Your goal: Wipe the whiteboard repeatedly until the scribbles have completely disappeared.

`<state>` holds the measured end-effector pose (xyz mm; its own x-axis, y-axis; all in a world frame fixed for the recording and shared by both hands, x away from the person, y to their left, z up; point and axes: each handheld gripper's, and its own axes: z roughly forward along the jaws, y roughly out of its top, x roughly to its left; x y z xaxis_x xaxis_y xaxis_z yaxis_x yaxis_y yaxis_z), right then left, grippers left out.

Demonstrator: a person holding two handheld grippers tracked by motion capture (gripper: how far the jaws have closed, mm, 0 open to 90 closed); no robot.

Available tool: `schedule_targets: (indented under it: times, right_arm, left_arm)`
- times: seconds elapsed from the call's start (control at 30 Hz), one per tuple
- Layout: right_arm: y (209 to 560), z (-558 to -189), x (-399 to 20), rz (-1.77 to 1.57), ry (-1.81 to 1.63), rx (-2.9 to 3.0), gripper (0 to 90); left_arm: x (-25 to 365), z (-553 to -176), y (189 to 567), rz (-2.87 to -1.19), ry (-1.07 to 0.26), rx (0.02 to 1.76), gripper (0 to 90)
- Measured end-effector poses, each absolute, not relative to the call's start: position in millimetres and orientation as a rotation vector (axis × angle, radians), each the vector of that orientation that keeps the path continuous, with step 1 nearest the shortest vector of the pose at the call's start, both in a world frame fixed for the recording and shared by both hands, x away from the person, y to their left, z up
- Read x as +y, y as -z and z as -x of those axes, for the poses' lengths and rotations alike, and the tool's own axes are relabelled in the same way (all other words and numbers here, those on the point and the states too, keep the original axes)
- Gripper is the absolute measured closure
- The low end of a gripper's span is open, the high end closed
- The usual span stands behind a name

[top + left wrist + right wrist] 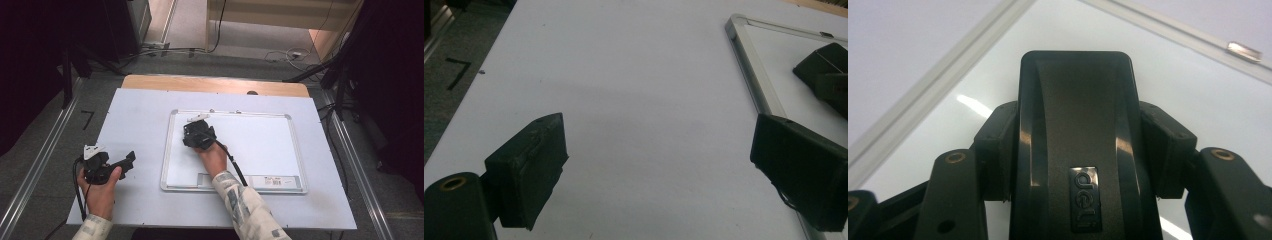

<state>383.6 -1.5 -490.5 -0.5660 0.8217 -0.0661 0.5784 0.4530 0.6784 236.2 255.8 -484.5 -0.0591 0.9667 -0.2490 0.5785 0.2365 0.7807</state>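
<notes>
A black whiteboard eraser (1078, 100) with a small label plate stands on the whiteboard (260, 145), near the board's upper left corner. My right gripper (1080, 150) is shut on it, one jaw pressed against each side. In the high view the right gripper (196, 132) covers the eraser. My left gripper (131, 160) hovers over the white table cover (140, 115) left of the board, jaws wide open with nothing between them. In the left gripper view, the left gripper (659, 140) faces bare cover, and the board's metal frame (749, 65) passes by its right jaw.
The whiteboard has a silver frame and a barcode sticker (277, 181) on its near edge. A bare wooden strip (215, 84) shows at the table's far edge. Metal rails (45, 155) run along both sides, with cables (285, 54) on the floor beyond.
</notes>
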Motion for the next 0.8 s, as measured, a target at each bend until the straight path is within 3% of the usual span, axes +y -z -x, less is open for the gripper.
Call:
schedule_targets:
  times: [0.37, 0.8]
  right_arm:
    - [493, -338, 24, -1.052, -0.904, 2.405, 37.9]
    - [491, -358, 5, -1.123, -0.874, 2.37, 37.9]
  left_arm:
    - [255, -237, 484, -1.44, -0.636, 1.733, 8.3]
    - [257, -236, 483, -1.433, -0.638, 1.734, 8.3]
